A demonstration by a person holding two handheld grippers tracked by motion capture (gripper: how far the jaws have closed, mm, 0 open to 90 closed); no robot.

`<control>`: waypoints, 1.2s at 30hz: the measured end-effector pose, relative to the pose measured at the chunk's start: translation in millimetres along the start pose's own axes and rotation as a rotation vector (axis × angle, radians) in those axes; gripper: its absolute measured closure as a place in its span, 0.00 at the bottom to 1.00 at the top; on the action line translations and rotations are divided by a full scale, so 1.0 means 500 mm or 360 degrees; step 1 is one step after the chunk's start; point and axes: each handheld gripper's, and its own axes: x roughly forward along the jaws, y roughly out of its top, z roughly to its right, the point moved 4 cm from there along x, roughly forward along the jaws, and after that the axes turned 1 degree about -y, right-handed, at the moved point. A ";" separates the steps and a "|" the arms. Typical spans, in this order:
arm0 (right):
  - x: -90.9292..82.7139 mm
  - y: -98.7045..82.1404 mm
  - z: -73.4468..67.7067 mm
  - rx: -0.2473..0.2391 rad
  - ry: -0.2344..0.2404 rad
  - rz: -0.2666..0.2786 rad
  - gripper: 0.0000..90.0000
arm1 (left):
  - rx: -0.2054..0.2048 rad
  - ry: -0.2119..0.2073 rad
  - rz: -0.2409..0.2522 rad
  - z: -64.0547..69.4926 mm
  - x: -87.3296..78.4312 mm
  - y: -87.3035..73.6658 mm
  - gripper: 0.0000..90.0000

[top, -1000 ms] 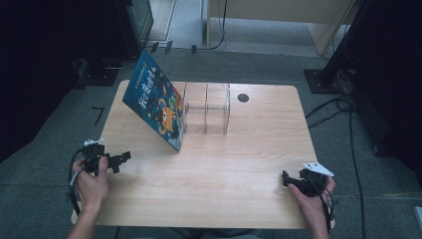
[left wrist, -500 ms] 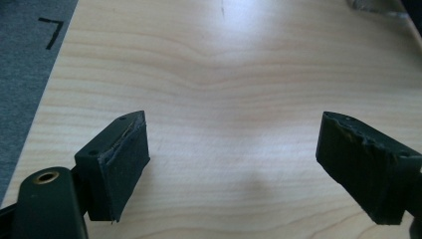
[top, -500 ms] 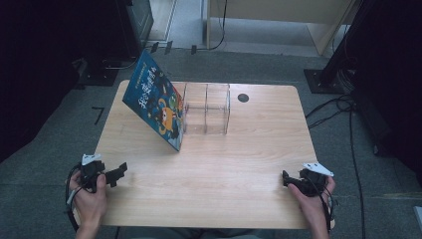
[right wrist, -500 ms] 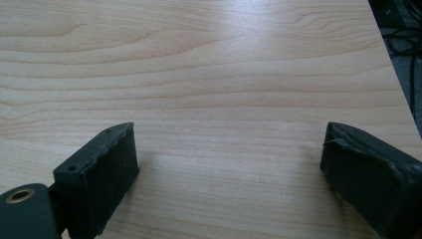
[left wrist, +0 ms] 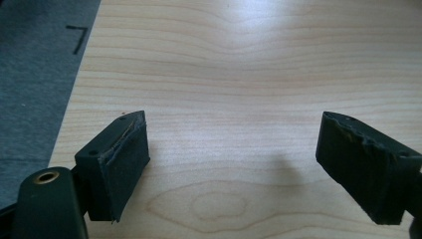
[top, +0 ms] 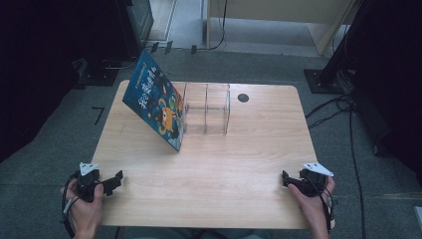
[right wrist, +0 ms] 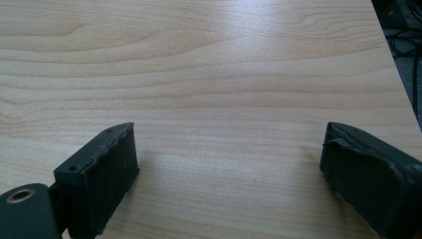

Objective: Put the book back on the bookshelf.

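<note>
Fingers on both grippers stand wide apart with nothing between them. From the high view, the left gripper (top: 112, 181) sits at the near left corner of the desk (top: 224, 189), held in the person's left hand (top: 84, 204), and the right gripper (top: 288, 180) sits at the near right corner in the right hand (top: 312, 201). Both are well apart from the book (top: 155, 102), which stands tilted toward the far left of the desk, its blue illustrated cover facing the person and its far edge leaning against a clear plastic organiser (top: 206, 108). The organiser is just right of the book, and a small dark round hole (top: 243, 97) lies in the desk to the right of that. Grey floor and dark stands surround the desk.

Seen along the left gripper (left wrist: 231, 164), its black padded fingers (left wrist: 119, 164) hover over bare pale wood, far from the book; the desk's left edge and grey floor with a black mark (left wrist: 78, 39) show beyond, detail the high view gives only faintly.

Along the right gripper (right wrist: 229, 174), the fingers (right wrist: 99, 179) are likewise spread over bare wood grain, with the desk's right edge and cables (right wrist: 405, 45) on the floor at the upper right corner.
</note>
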 end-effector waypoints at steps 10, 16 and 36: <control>-0.001 -0.001 0.001 0.0011 -0.0014 -0.0002 0.08 | 0.0028 0.0081 -0.0004 0.007 0.004 -0.012 0.16; -0.001 -0.001 0.001 0.0012 -0.0016 0.0000 0.08 | 0.0061 0.0137 -0.0003 0.013 0.009 -0.013 0.15; -0.001 -0.001 0.002 0.0015 -0.0024 0.0000 0.08 | 0.0095 0.0103 0.0013 0.020 0.016 -0.012 0.12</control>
